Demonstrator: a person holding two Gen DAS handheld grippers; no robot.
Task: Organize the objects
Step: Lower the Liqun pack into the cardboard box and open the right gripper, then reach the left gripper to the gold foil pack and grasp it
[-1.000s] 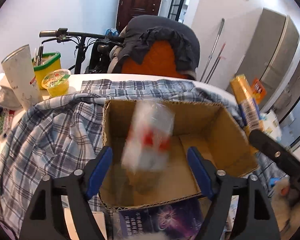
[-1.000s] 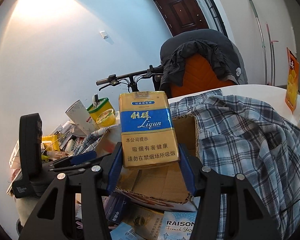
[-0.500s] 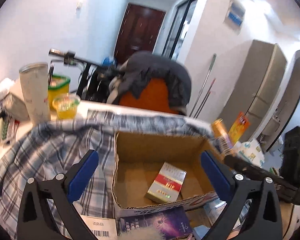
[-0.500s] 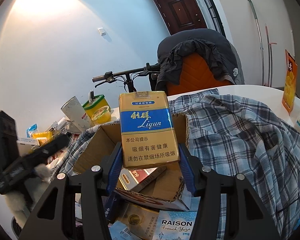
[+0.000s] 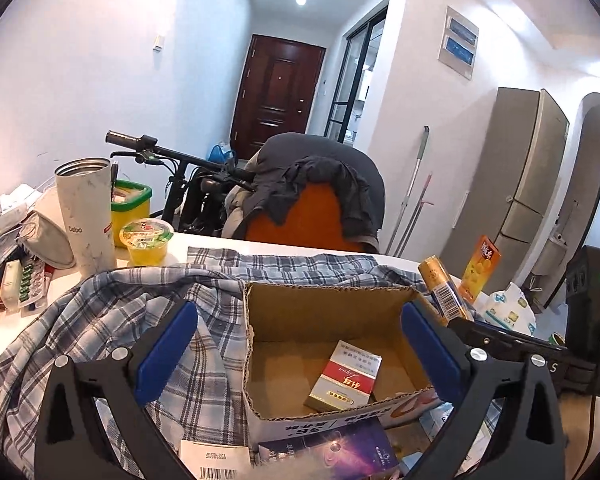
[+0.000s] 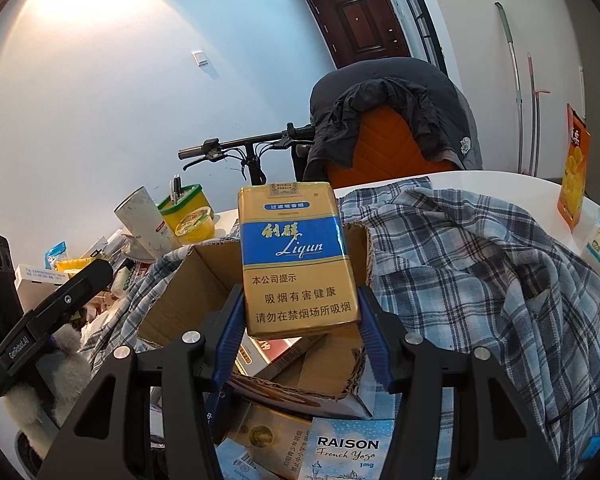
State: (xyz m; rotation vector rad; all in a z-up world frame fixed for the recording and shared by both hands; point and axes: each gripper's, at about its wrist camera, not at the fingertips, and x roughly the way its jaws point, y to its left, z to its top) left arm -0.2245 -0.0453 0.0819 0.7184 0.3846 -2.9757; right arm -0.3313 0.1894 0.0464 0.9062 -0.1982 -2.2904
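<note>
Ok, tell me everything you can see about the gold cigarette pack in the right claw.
The gold cigarette pack is a glossy soft-looking pack with a blue band reading "Liqun", Chinese warning text below and a small seal on top. It stands upright, leaning slightly, its lower sides clamped between the blue pads of the right claw. It hangs above the open cardboard box, not touching it. In the left wrist view it shows edge-on, barcode visible.

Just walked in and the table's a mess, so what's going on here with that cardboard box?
A person with a gripper in each hand is sorting cigarette packs into the open cardboard box on the plaid shirt. The right gripper holds a gold and blue Liqun pack upright above the box. The left gripper is open and empty, its fingers spread wide in front of the box. A red and white cigarette pack lies on the box floor.
</note>
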